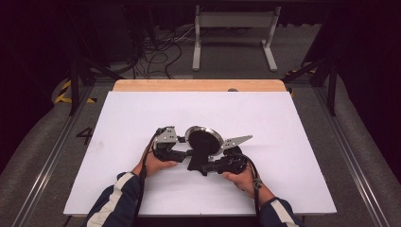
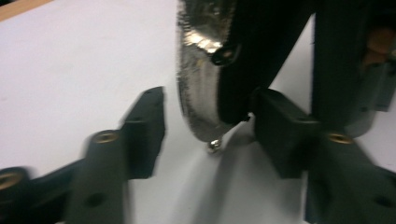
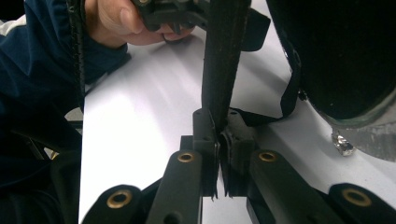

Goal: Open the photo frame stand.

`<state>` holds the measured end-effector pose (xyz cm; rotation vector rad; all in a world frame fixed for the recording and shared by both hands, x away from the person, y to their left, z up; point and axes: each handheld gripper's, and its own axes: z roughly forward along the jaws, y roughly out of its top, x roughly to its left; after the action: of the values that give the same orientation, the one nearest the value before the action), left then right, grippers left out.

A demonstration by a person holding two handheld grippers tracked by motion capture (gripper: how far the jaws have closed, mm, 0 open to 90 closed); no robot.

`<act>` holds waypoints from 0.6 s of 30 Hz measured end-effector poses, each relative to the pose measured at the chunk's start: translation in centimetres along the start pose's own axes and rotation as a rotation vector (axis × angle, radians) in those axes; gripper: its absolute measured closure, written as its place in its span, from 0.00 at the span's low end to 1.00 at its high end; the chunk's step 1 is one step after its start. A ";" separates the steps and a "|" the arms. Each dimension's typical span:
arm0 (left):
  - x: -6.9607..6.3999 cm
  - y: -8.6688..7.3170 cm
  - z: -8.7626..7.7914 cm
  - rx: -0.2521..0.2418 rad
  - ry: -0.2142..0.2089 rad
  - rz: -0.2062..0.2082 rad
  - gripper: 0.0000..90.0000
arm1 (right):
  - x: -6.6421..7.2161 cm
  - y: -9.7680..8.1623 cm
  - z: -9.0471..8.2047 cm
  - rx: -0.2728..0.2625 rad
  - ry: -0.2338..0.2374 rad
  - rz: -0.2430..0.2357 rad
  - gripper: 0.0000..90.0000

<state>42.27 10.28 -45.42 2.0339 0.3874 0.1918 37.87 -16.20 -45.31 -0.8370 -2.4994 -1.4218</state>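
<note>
A round black item (image 1: 203,141) with a glittery silver rim (image 2: 198,93) stands on edge at the middle of the white board. A black strap (image 3: 224,60) runs from it. My left gripper (image 1: 185,149) reaches in from the left; in the left gripper view its jaws (image 2: 212,122) stand apart either side of the rim's lower edge, the left pad clear of it. My right gripper (image 1: 202,165) comes from the right, and in the right gripper view (image 3: 218,140) it is shut flat on the black strap. The item's black face (image 3: 345,60) sits just right of those jaws.
The white board (image 1: 283,189) covers a wooden table whose far edge (image 1: 198,85) shows. A white metal frame (image 1: 234,33) and loose cables (image 1: 161,52) lie on the floor beyond. The person's sleeve (image 3: 37,93) is close on the left in the right gripper view.
</note>
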 end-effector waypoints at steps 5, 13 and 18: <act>0.0 -0.1 0.0 0.005 -0.024 -0.004 0.70 | 0.0 0.0 0.0 0.000 0.000 -0.001 0.96; -0.3 -0.1 -0.2 0.023 0.040 0.032 0.78 | -0.2 -0.2 -0.6 -0.003 -0.017 0.011 0.92; -0.2 -0.2 -0.4 0.030 0.097 0.039 0.82 | -0.4 -0.2 -0.7 0.001 -0.028 0.013 0.89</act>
<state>41.94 10.62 -45.42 2.0684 0.4127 0.3109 38.00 -17.02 -45.28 -0.8779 -2.5099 -1.4147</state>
